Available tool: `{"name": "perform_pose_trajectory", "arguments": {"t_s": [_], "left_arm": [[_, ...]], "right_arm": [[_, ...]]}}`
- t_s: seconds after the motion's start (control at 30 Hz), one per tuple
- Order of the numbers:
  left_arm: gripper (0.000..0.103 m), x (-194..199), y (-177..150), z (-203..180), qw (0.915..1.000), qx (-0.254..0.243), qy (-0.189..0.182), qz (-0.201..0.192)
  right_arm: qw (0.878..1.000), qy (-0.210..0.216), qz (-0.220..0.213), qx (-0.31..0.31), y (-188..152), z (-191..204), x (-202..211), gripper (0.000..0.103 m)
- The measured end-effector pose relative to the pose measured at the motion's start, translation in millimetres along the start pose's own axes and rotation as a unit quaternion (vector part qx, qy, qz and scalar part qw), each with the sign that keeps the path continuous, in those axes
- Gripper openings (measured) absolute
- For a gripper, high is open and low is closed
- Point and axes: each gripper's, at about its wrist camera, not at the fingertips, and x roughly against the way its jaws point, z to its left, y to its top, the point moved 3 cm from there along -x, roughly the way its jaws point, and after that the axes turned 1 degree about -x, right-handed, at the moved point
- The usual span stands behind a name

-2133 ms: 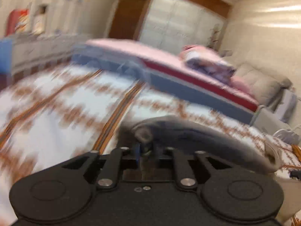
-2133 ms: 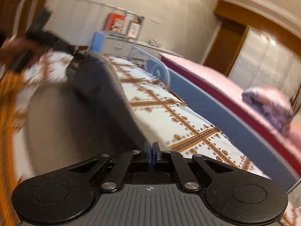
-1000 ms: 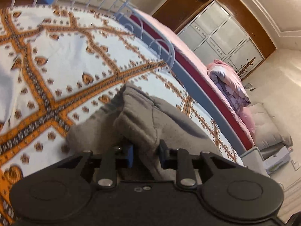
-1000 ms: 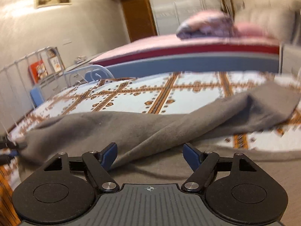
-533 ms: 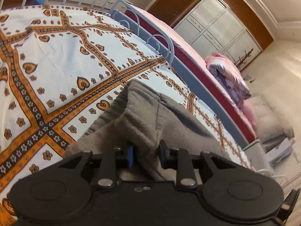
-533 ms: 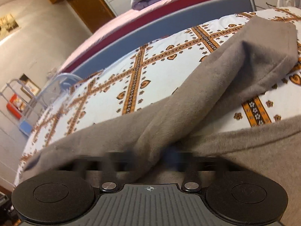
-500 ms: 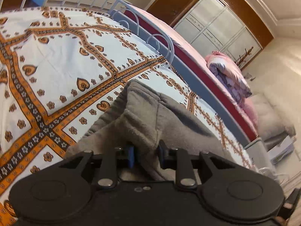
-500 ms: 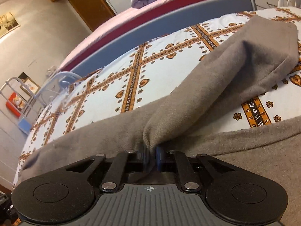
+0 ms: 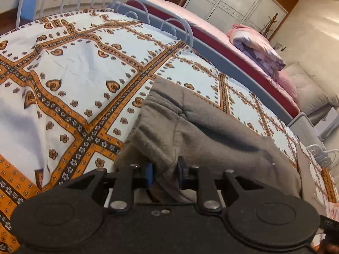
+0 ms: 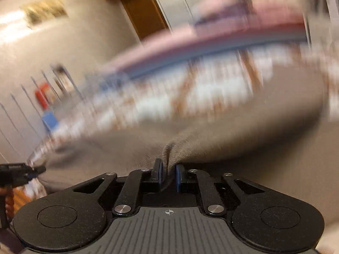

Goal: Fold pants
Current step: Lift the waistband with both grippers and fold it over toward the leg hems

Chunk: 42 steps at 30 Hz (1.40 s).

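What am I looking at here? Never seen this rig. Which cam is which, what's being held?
There is no robot arm. A person holds a two-finger gripper in each hand, and each carries a fisheye camera looking forward along its fingers; the black shape at the bottom of each picture is the gripper's own body.

The sharp picture is the left wrist view. The left gripper is shut on a bunch of the grey pants, which lie on a bedspread patterned in white and orange.

The blurred picture is the right wrist view. The right gripper pinches a fold of the same pants. The left gripper shows at its left edge.
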Motion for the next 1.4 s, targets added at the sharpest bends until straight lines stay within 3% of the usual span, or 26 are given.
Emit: {"name": "perform_pose_trajectory", "arguments": {"t_s": [0.03, 0.07, 0.17, 0.23, 0.27, 0.3, 0.33, 0.4, 0.53, 0.63, 0.7, 0.83, 0.93, 1.03, 1.1, 1.27, 1.4], "left_arm": [[0.014, 3, 0, 0, 0.9999, 0.01, -0.002, -0.007], [0.015, 4, 1, -2, 0.9998, 0.015, -0.002, -0.011], [0.016, 0, 0, -10, 0.9998, -0.008, 0.016, -0.007], [0.016, -2, 1, -7, 0.9998, 0.002, 0.019, -0.009], [0.016, -1, 1, -6, 0.9997, 0.009, 0.018, -0.01], [0.015, -2, 3, -5, 0.9997, 0.014, 0.018, -0.012], [0.015, 1, 5, -6, 0.9996, 0.015, 0.016, -0.018], [0.015, 9, 10, -6, 0.9992, 0.007, 0.005, -0.039], [0.015, 20, 13, -8, 0.9981, -0.012, 0.005, -0.061], [0.015, 3, 4, 4, 0.9994, -0.009, 0.03, -0.014], [0.015, 3, 1, 4, 0.9993, -0.013, 0.03, -0.018], [0.014, 14, 4, -7, 0.9983, -0.034, 0.032, -0.036], [0.015, 3, 0, -8, 0.9969, -0.053, 0.056, -0.012], [0.024, 10, 1, -7, 0.9972, -0.04, 0.062, -0.013], [0.028, 23, -1, -11, 0.9957, -0.045, 0.078, -0.02], [0.028, 42, -18, -49, 0.9958, -0.057, 0.072, -0.008], [0.028, 21, -38, -93, 0.9955, -0.07, 0.06, 0.024]], "right_arm": [[1.0, -0.008, 0.013, -0.019, -9, -8, -7, 0.015], [1.0, 0.002, -0.002, -0.031, -12, -12, -4, 0.019], [0.999, -0.016, -0.02, -0.043, -5, -13, 5, 0.04], [0.998, -0.012, -0.019, -0.06, 1, -15, 5, 0.04], [0.997, -0.01, -0.015, -0.072, 4, -17, 1, 0.038], [0.996, -0.009, -0.01, -0.084, 6, -21, -1, 0.013], [0.996, -0.005, -0.001, -0.094, 8, -25, -3, 0.007], [0.996, 0.005, -0.012, -0.089, 15, -28, 5, 0.006], [0.998, 0.024, -0.049, -0.043, 20, -12, 32, 0.006], [0.999, 0.023, -0.024, -0.025, 5, -11, 26, 0.006], [1.0, 0.005, 0.014, -0.026, -11, -15, 7, 0.006], [0.999, 0.012, -0.005, -0.03, -14, -17, 15, 0.006], [1.0, 0.018, -0.023, -0.009, -11, -11, 23, 0.006], [0.999, 0.004, 0.022, -0.026, -17, -19, 7, 0.006], [0.999, 0.011, 0.01, -0.051, -13, -25, 16, 0.009], [0.998, 0.004, -0.05, -0.024, 0, -28, 56, 0.009], [0.999, 0.001, -0.052, -0.016, 13, -31, 61, 0.009]]}}
